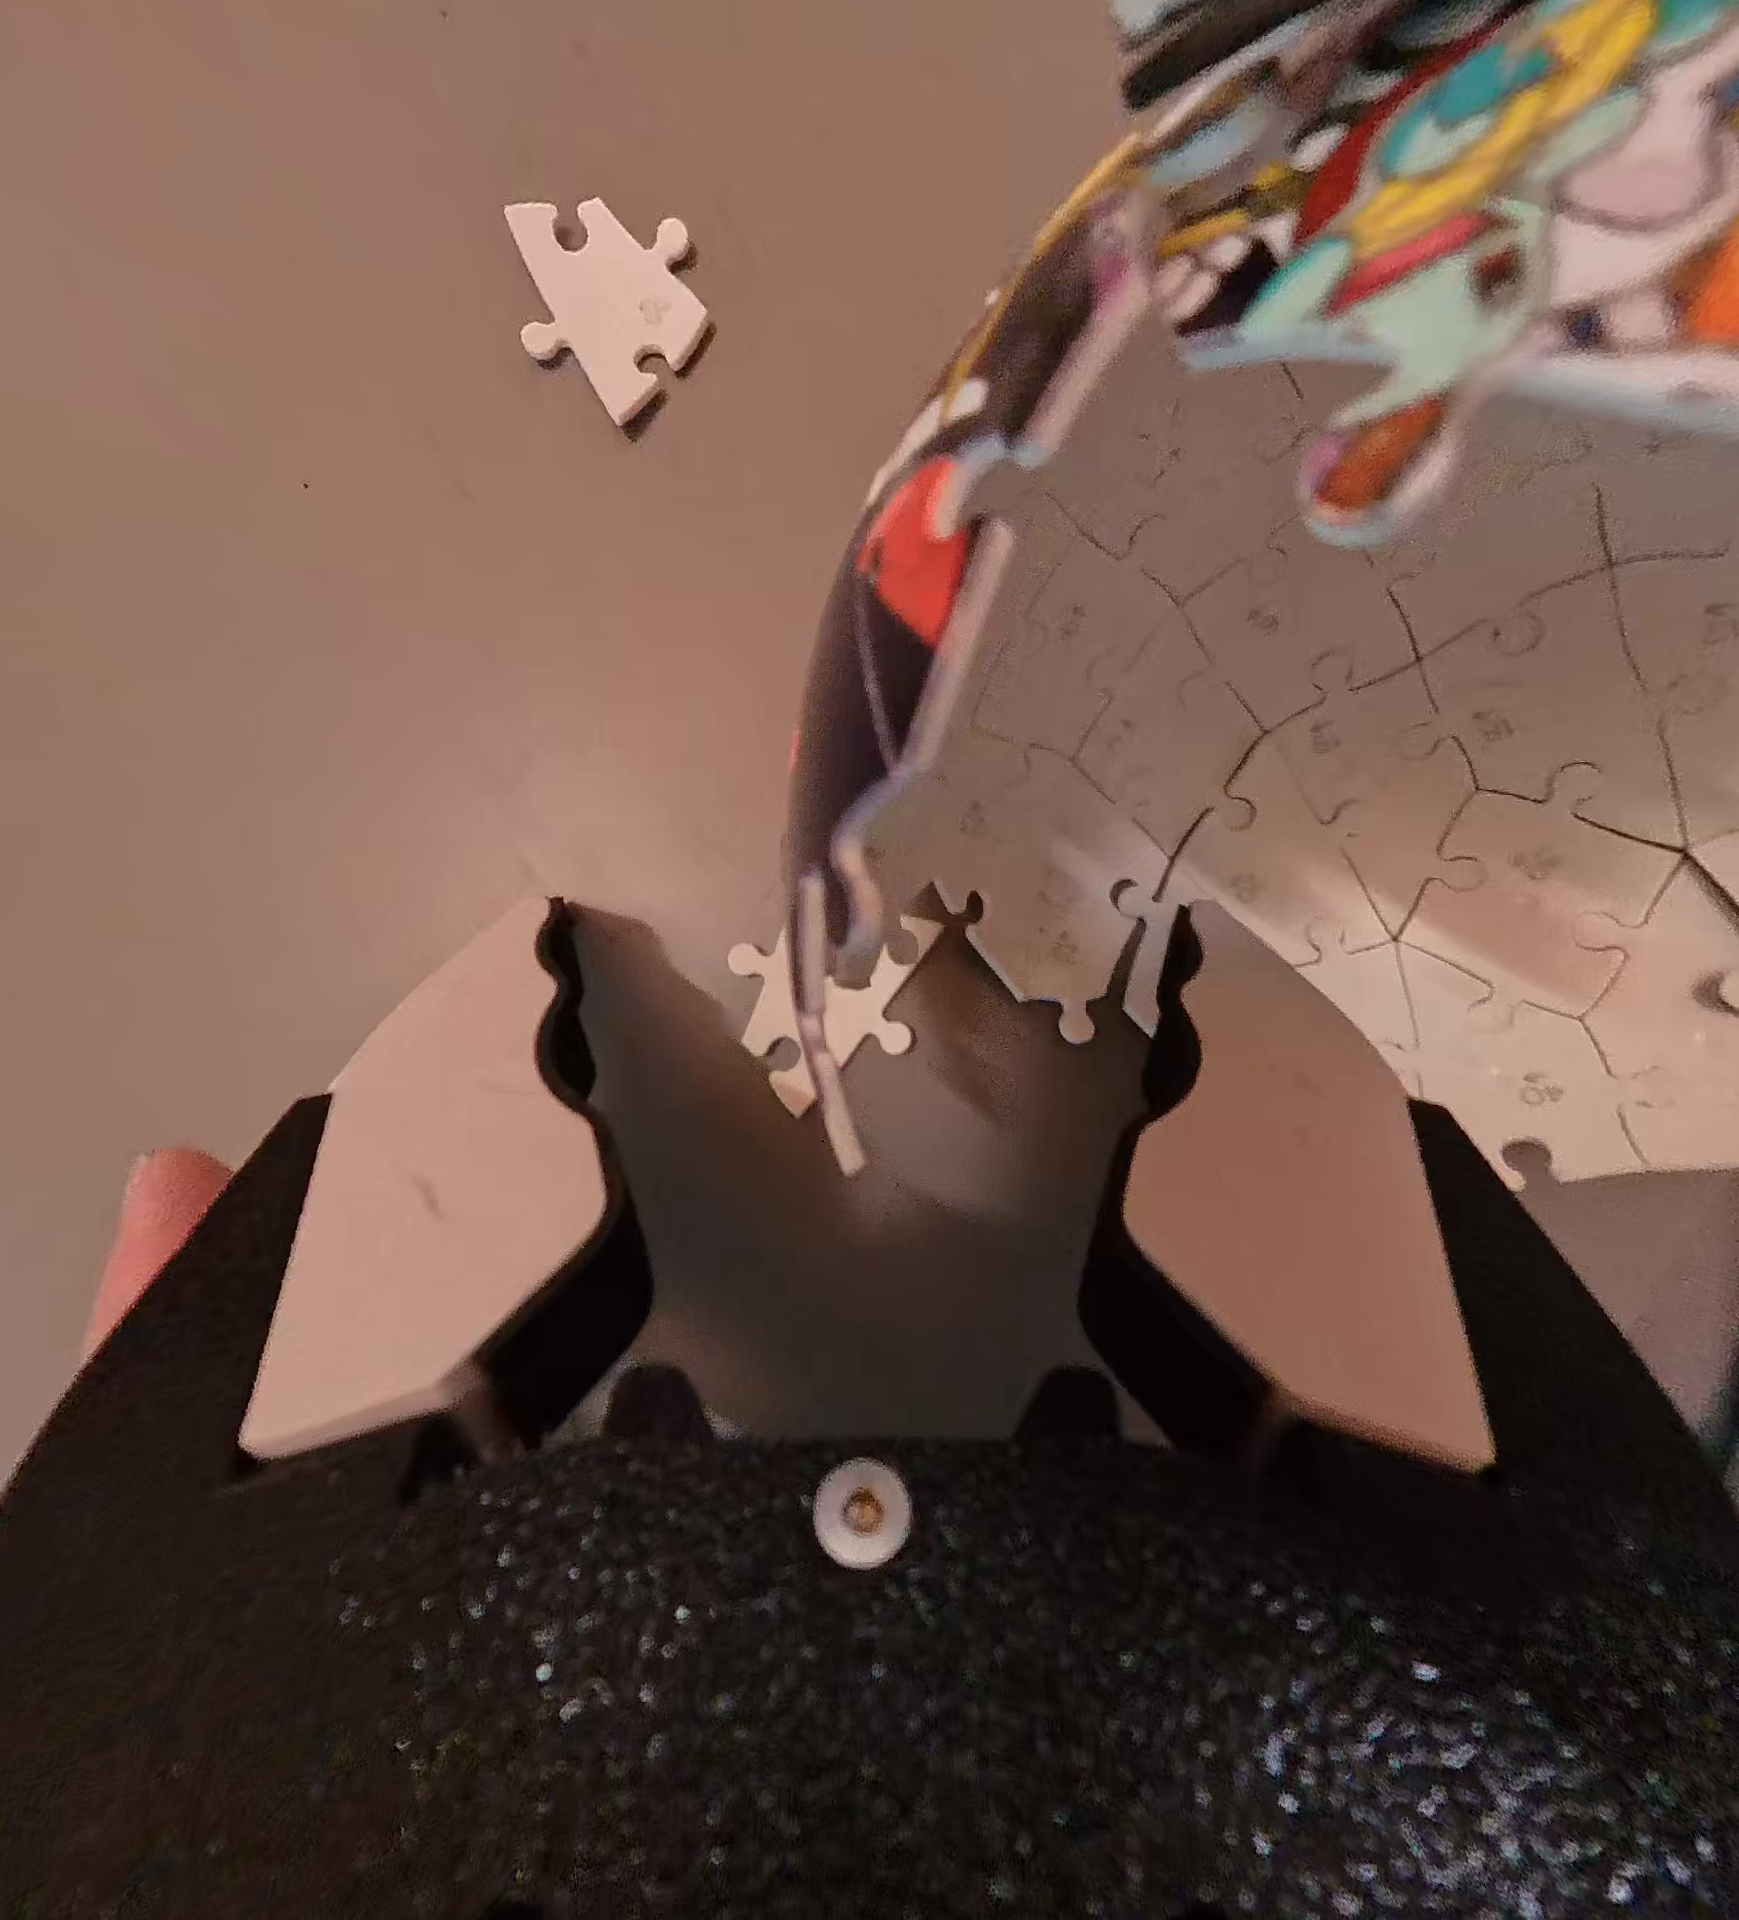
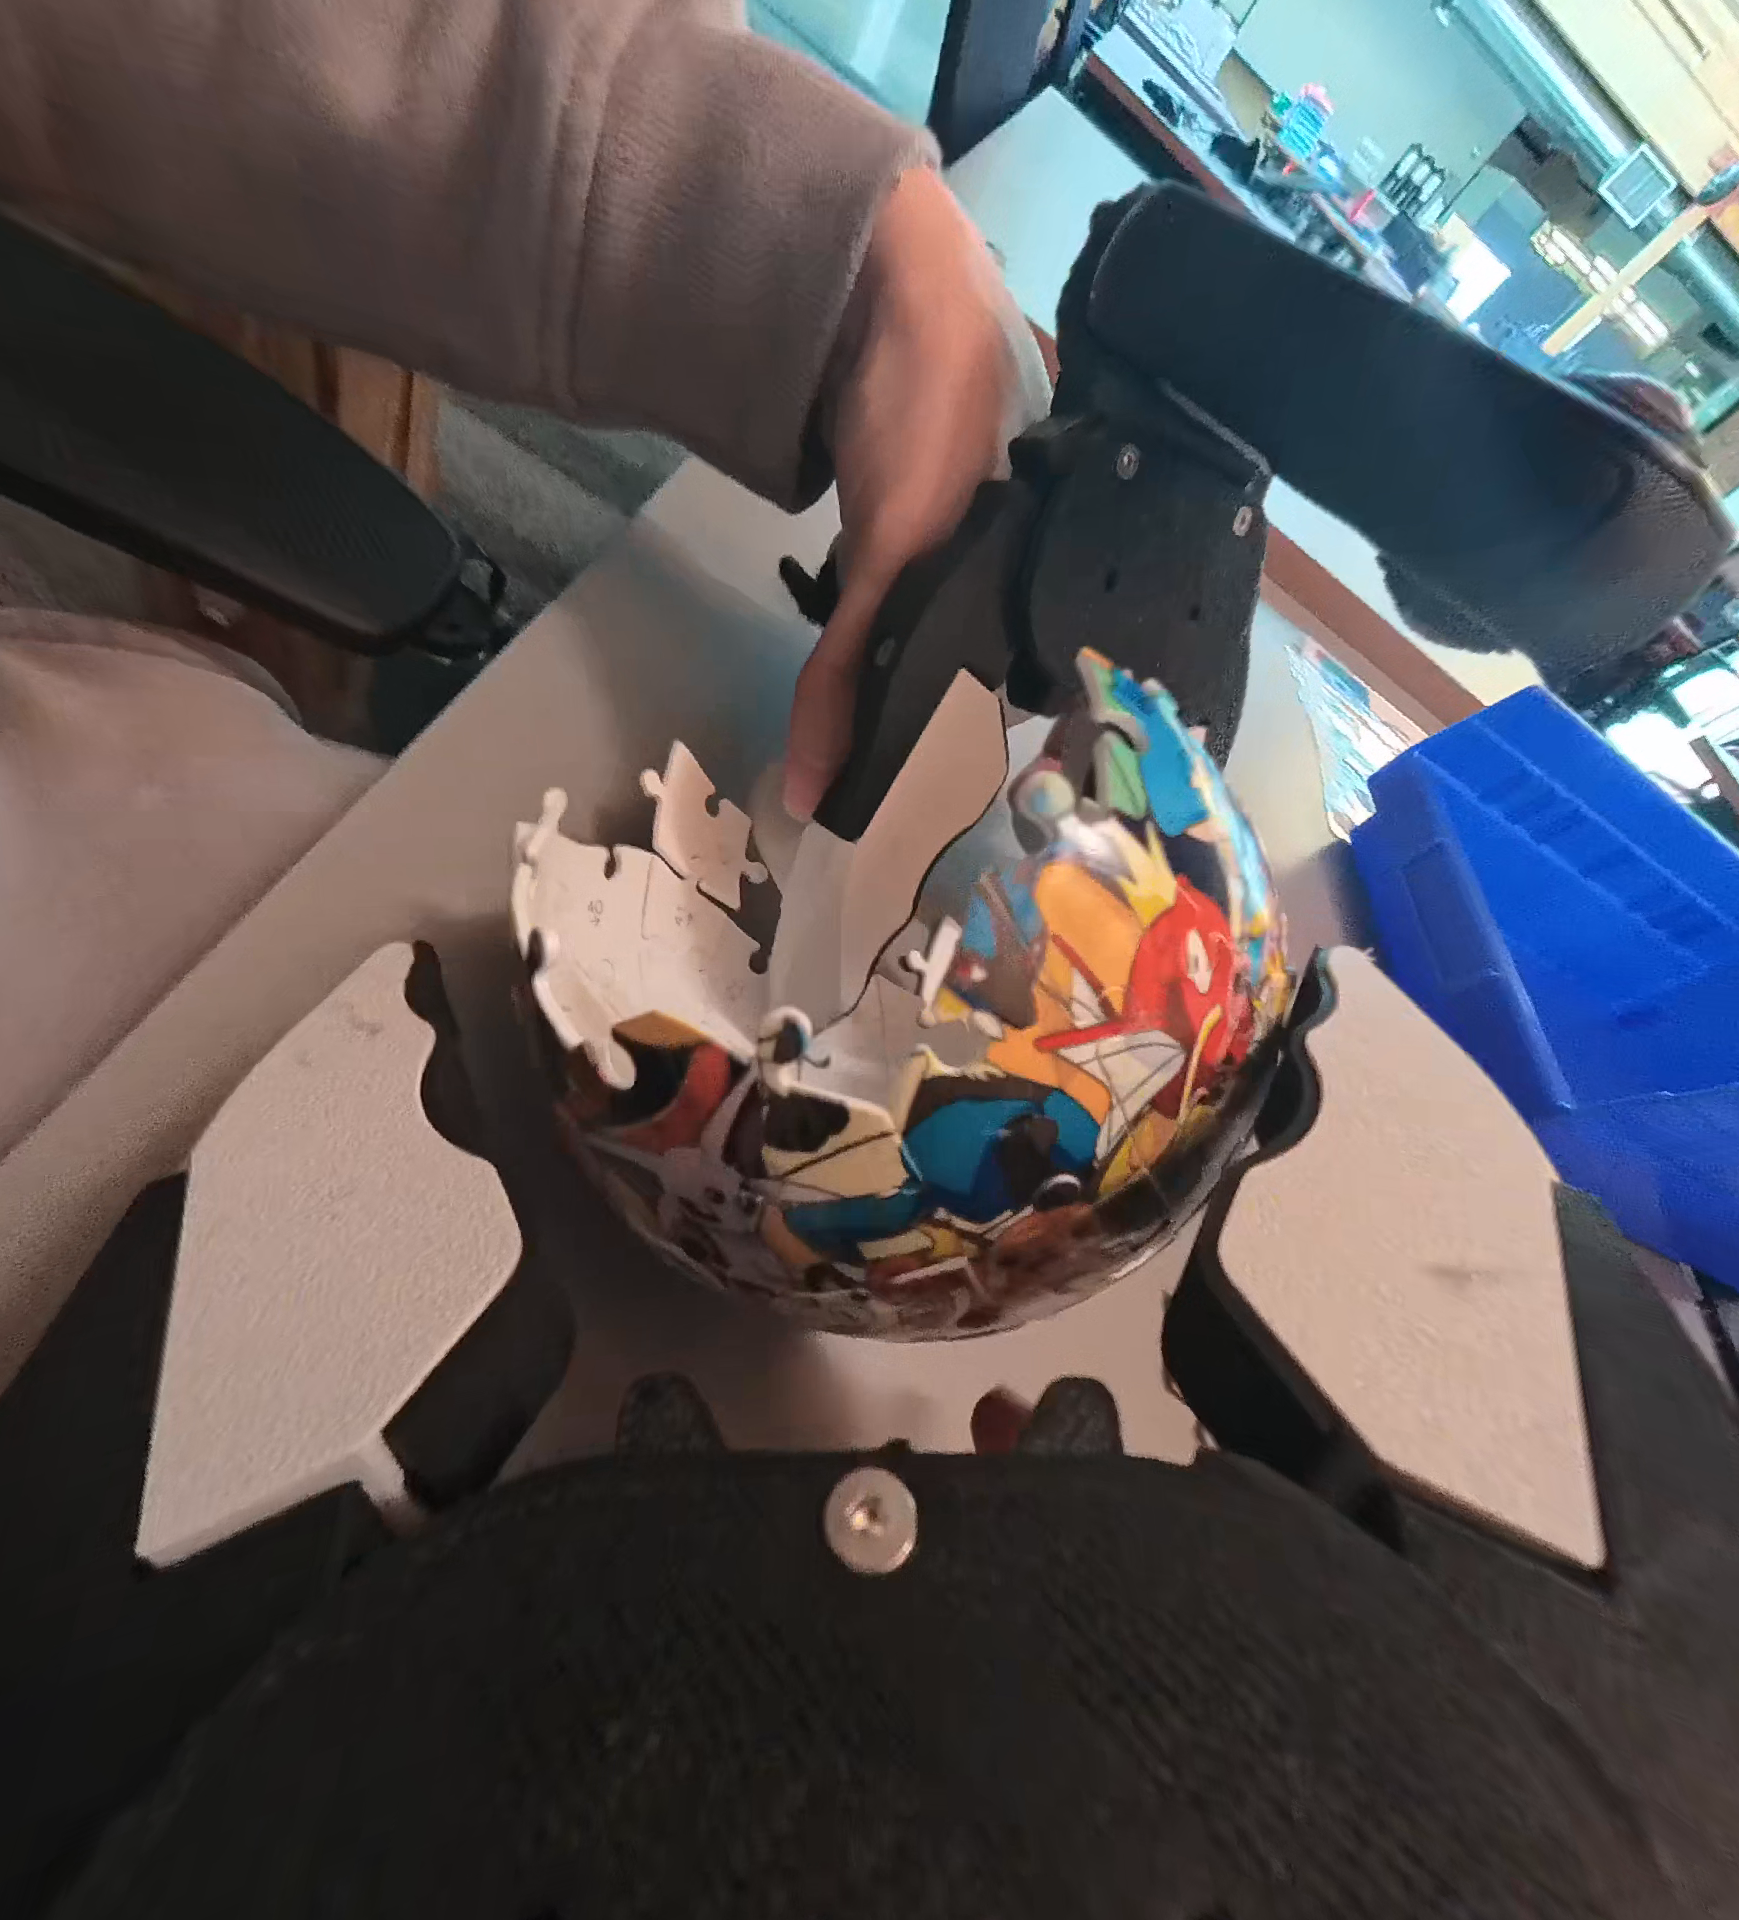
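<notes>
The puzzle ball (image 2: 958, 1081) is a half-built hollow sphere, bright cartoon colours outside, plain white numbered pieces inside, its rim jagged. It sits above the grey table (image 2: 325, 1247), clasped between the fingers of the right gripper (image 2: 870, 1049). The left gripper (image 1: 865, 977) is spread wide at the ball's broken edge, grasping nothing. A loose white piece (image 1: 616, 307) lies on the table, well apart.

There is one puzzle ball (image 2: 1000, 1101) with a hole in it, two loose white puzzle pieces (image 1: 613, 307) (image 1: 823, 1013), two tools (image 1: 865, 997) (image 2: 865, 1049), and one blue bin (image 2: 1613, 997).
</notes>
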Demonstrator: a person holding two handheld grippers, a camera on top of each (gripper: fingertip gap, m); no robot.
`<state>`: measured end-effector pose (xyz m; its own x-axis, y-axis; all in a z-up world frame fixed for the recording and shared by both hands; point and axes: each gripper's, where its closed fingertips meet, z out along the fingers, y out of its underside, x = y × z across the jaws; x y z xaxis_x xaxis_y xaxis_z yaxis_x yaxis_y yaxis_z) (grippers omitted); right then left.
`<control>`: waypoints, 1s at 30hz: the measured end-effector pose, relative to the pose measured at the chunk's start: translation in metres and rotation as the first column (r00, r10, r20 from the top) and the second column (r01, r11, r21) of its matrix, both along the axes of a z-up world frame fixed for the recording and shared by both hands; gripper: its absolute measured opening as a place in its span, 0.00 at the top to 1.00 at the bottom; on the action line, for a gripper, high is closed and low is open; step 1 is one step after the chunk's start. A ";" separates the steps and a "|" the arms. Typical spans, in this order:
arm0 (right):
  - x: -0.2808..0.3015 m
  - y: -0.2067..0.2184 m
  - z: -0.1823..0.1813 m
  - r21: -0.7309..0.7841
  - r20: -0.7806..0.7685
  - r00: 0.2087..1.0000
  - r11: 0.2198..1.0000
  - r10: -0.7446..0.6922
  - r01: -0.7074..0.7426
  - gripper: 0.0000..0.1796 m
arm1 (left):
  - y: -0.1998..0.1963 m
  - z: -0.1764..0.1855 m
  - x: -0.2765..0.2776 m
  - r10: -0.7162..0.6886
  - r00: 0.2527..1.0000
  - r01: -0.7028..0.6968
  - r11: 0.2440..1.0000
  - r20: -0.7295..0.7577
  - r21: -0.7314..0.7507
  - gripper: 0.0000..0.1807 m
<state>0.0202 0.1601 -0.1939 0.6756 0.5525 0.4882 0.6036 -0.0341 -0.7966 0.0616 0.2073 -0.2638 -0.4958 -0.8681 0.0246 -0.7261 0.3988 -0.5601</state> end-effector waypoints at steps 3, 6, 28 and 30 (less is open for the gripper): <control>0.009 -0.002 -0.005 -0.006 0.024 1.000 1.000 0.000 0.000 0.19 | 0.000 0.000 0.002 -0.002 1.000 0.002 1.000 -0.003 0.013 0.40; 0.017 -0.008 -0.010 -0.036 0.002 1.000 0.999 0.021 -0.021 0.19 | 0.000 -0.001 0.003 -0.012 1.000 0.012 1.000 -0.003 0.001 0.39; 0.010 0.006 -0.011 -0.029 0.093 0.984 0.989 0.150 -0.148 0.25 | 0.008 0.004 0.009 0.056 0.996 -0.060 0.997 0.070 0.054 0.34; 0.010 0.007 -0.012 -0.032 0.121 0.983 0.990 0.137 -0.134 0.26 | 0.011 0.005 0.005 0.058 0.995 -0.063 0.996 0.086 0.059 0.35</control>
